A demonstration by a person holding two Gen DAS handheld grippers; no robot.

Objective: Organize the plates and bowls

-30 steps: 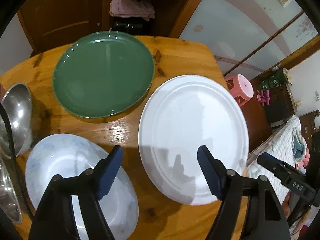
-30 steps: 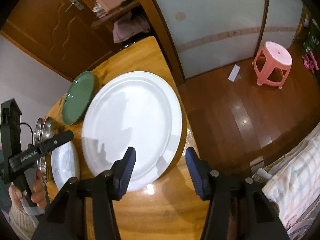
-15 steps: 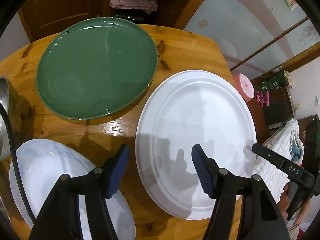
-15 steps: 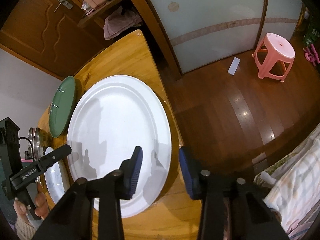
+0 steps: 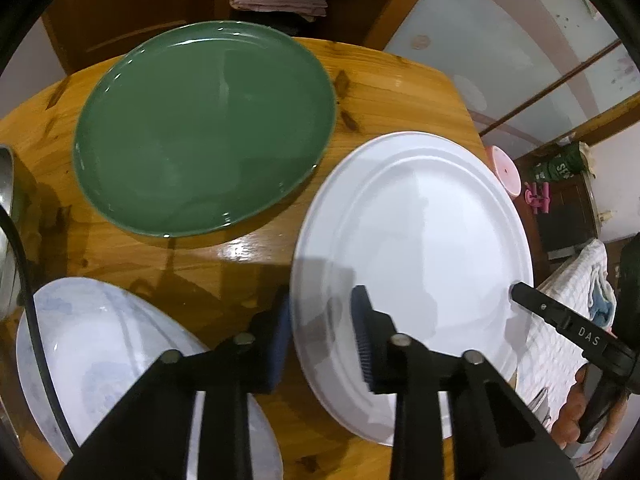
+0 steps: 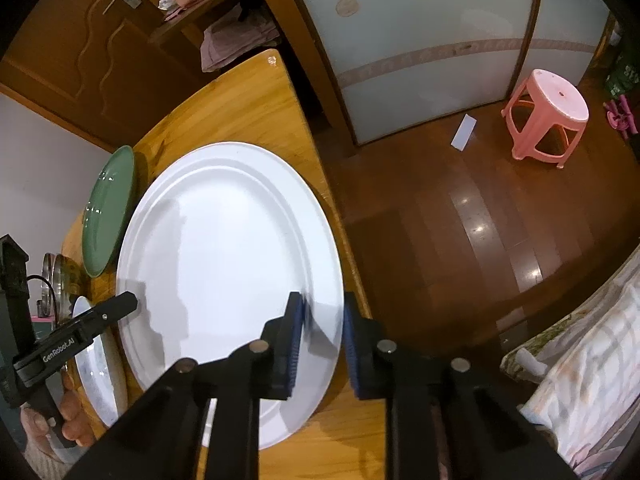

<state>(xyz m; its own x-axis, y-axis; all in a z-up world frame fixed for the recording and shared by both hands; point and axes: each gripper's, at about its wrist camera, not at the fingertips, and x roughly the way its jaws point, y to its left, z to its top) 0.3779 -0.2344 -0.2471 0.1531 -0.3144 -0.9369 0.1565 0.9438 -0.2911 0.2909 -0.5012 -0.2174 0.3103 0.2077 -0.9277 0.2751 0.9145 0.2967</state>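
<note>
A large white plate lies at the right end of the wooden table. My left gripper straddles its near-left rim, one finger outside the edge and one over the plate. The jaws are closing with a gap still showing. My right gripper straddles the opposite rim of the white plate at the table's edge, jaws also closing and still apart. A green plate sits behind to the left. A pale blue-white dish lies at the near left.
Steel bowls stand at the table's far left, past the green plate. The white plate overhangs the table's right edge above a wooden floor with a pink stool. A patterned cloth lies at the lower right.
Both grippers have come down onto the white plate's opposite rims. Their jaws have narrowed a great deal around the rims. The plates have not moved.
</note>
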